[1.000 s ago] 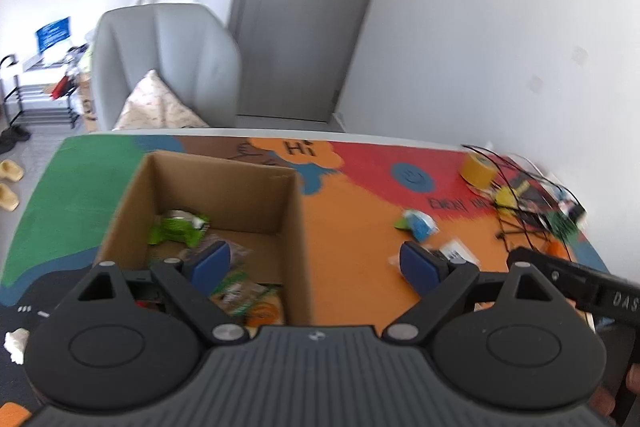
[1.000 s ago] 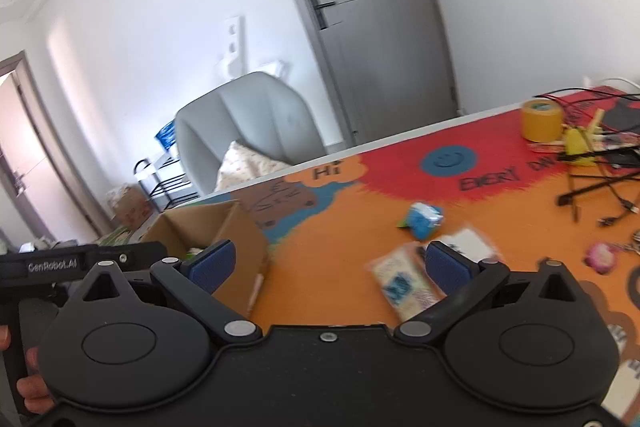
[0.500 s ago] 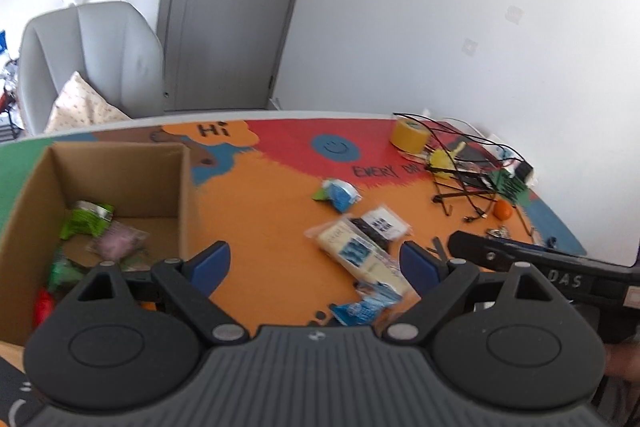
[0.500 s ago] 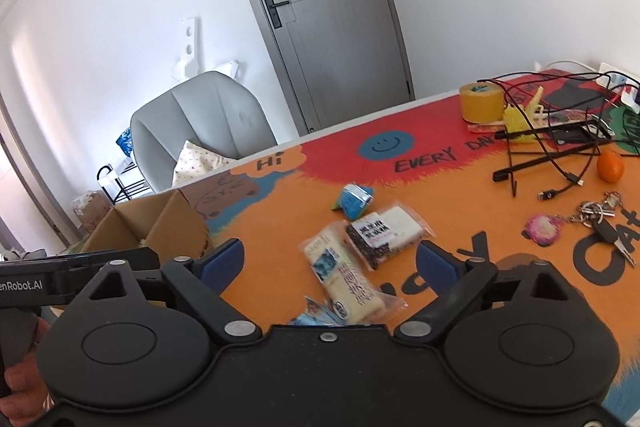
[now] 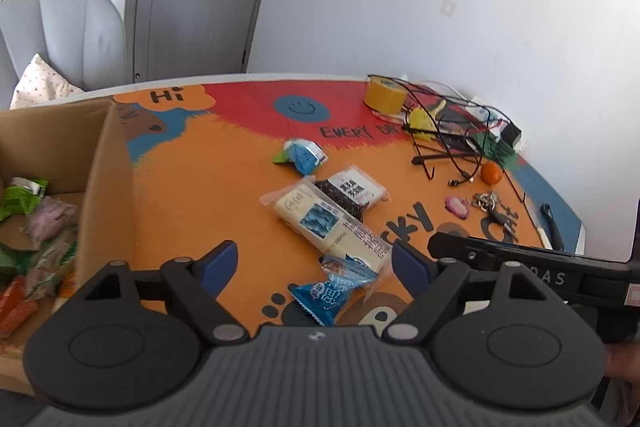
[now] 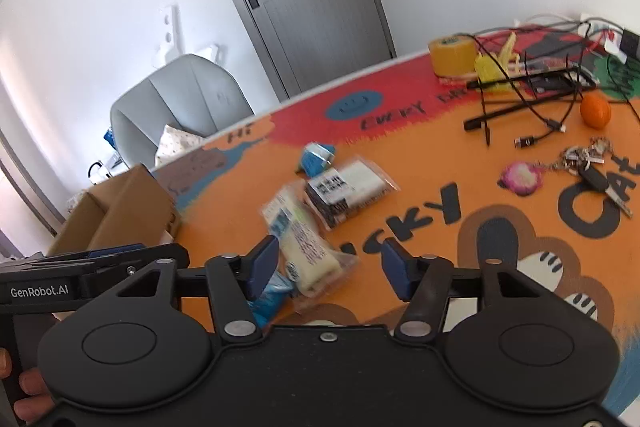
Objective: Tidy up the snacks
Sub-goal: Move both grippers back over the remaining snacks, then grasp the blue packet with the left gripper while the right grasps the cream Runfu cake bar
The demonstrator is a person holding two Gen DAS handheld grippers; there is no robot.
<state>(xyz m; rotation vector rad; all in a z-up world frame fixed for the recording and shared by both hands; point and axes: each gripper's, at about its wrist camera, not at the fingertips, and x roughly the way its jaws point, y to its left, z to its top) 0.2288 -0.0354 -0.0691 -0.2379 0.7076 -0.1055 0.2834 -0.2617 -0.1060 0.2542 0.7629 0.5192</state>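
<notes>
A cardboard box (image 5: 108,163) at the left holds several snack packs (image 5: 36,223). On the orange mat lie a long cream snack pack (image 5: 328,227), a black-and-white pack (image 5: 352,191), a small blue pouch (image 5: 304,155) and blue wrappers (image 5: 332,291). My left gripper (image 5: 314,265) is open and empty above the blue wrappers. My right gripper (image 6: 328,263) is open and empty over the near end of the cream pack (image 6: 304,239). The box (image 6: 120,215) shows at the left in the right wrist view.
A yellow tape roll (image 5: 386,95), tangled black cables (image 5: 448,139), an orange ball (image 5: 491,173), a pink charm and keys (image 5: 486,205) lie at the right of the mat. A grey chair (image 5: 60,35) stands behind the table, by a grey door.
Both grippers moved right from the box toward the loose snacks on the mat and came lower over them. Both stayed open.
</notes>
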